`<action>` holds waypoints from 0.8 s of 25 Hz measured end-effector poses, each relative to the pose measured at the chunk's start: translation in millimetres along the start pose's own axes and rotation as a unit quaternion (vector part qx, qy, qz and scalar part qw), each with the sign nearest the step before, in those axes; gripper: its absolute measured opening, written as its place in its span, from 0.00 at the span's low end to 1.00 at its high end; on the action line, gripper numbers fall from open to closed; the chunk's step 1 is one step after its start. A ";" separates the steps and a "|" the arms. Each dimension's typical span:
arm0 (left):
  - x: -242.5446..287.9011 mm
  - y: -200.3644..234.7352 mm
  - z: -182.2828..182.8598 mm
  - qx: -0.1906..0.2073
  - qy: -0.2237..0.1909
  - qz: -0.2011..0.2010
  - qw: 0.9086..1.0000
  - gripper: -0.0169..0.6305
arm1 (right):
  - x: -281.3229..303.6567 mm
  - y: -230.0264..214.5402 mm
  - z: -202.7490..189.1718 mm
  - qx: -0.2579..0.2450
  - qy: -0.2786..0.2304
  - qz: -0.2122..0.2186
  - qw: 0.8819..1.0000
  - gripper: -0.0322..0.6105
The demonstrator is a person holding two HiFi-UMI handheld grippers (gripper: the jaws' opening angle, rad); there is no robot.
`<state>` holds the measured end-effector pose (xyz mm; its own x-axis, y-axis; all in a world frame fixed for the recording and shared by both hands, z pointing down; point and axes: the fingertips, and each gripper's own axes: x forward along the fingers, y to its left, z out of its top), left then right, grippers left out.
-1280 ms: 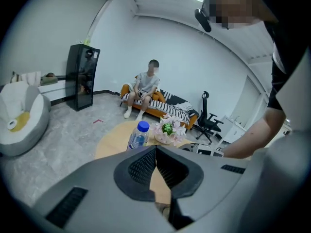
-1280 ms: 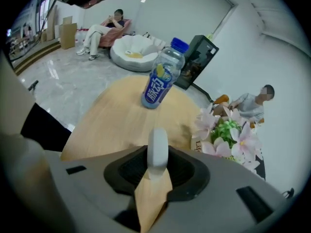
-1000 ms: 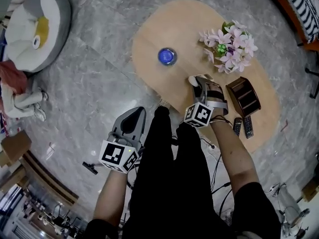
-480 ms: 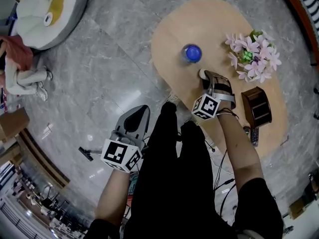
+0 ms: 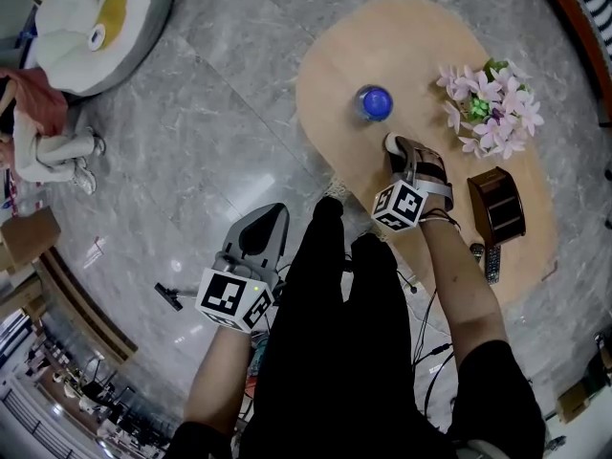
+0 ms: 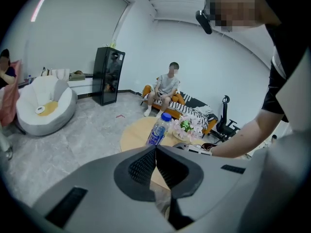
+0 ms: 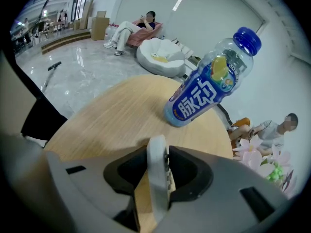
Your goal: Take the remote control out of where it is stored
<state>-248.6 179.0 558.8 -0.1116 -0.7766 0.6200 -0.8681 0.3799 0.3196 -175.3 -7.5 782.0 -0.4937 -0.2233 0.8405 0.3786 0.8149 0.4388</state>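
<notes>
Right gripper pinching the white remote; left gripper pressed together on nothing.

The right gripper (image 5: 409, 159) has its jaws part-way apart, both pads clamped against the flat faces of one white remote control (image 7: 157, 183), which shows edge-on between them (whether its lower end meets the wood cannot be told). It sits over the table (image 5: 354, 55), just beside the bottle (image 5: 374, 102) on the person's side. The left gripper (image 6: 156, 161) has its ribbed pads meeting with nothing between them; it hangs over the floor, well apart from the bottle, toward the person's left. Count: two grippers, one bottle, one bunch of pink flowers (image 5: 490, 111) to the bottle's right, one brown holder (image 5: 499, 206) further right and nearer the person, and two dark remotes (image 5: 492, 264) lying beyond that holder from the bottle.
</notes>
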 end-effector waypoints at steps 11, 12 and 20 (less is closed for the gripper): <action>-4.6 -20.4 6.6 0.008 -0.014 -0.011 1.000 0.04 | -28.6 7.7 6.9 0.053 -0.025 0.015 0.998 0.26; -5.7 -22.2 6.8 0.009 -0.015 -0.011 1.000 0.04 | -31.7 6.2 7.3 0.056 -0.027 0.012 0.998 0.26; -15.3 -41.8 13.4 0.022 -0.027 -0.019 0.999 0.04 | -72.1 -17.7 2.2 0.109 -0.038 -0.012 0.993 0.26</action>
<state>-217.1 168.2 526.4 -0.1023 -0.8167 0.5679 -0.8922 0.3278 0.3107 -148.1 -4.7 712.9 -0.5607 -0.2103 0.8009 0.1912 0.9082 0.3724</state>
